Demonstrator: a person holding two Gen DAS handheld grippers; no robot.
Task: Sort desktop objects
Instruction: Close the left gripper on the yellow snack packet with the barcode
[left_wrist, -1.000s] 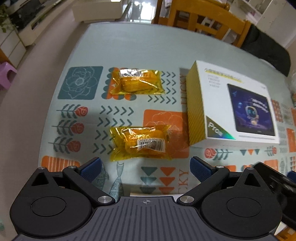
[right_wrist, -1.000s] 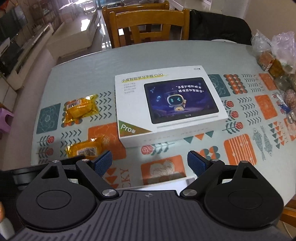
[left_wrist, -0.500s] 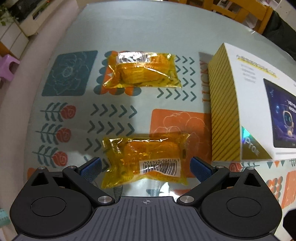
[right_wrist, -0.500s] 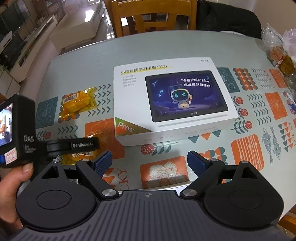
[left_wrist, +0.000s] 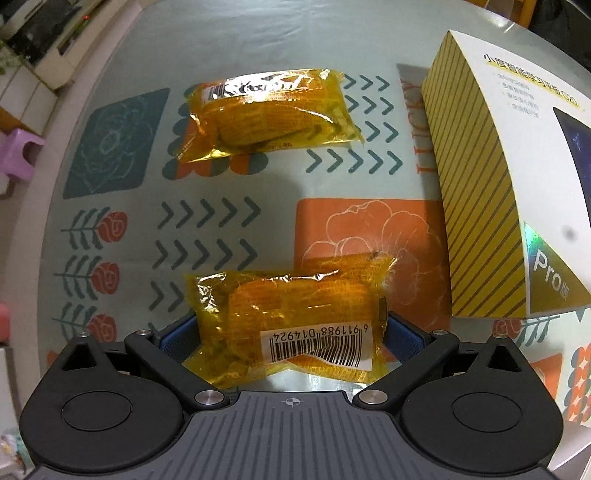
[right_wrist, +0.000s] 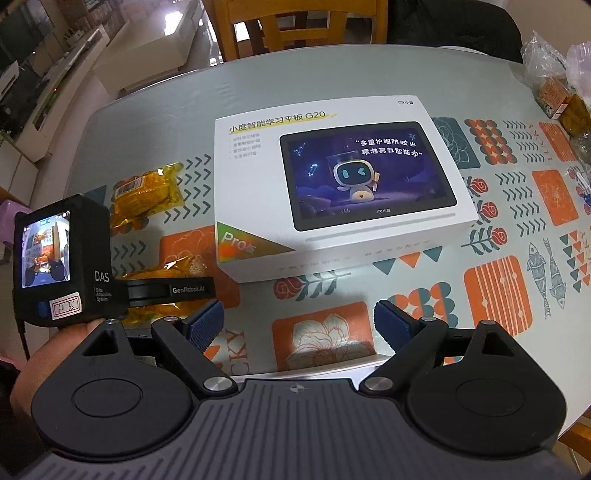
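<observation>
Tongs of the left hand (left_wrist: 291, 334) sit spread around the near snack packet (left_wrist: 291, 321), a yellow-orange wrapper with a barcode label facing up; the blue pads (left_wrist: 402, 338) flank its two short ends, and whether they actually press the wrapper I cannot tell, though the packet lies flat on the counter (left_wrist: 229, 177) between them. A second yellow packet (left_wrist: 269, 112) lies farther out on the patterned cloth, well apart from the first. To the right of both stands the white tablet box (left_wrist: 517, 166), its yellow striped side turned toward the packets and not touching either. From the right wrist view, the right tongs (right_wrist: 299, 325) hang open over bare cloth near the counter's front edge, with nothing between the fingers (right_wrist: 205, 325). The tablet box (right_wrist: 332, 184) lies flat ahead of them, printed lid up. Off to the left, the left device (right_wrist: 62, 258) with its small lit screen is held in a hand (right_wrist: 55, 365), its arm reaching over the near packet (right_wrist: 162, 277), while the far packet (right_wrist: 147, 195) lies just beside the box's left edge. Clear bags of snacks (right_wrist: 557, 85) sit at the counter's far right, and a wooden chair (right_wrist: 295, 26) stands behind it.
</observation>
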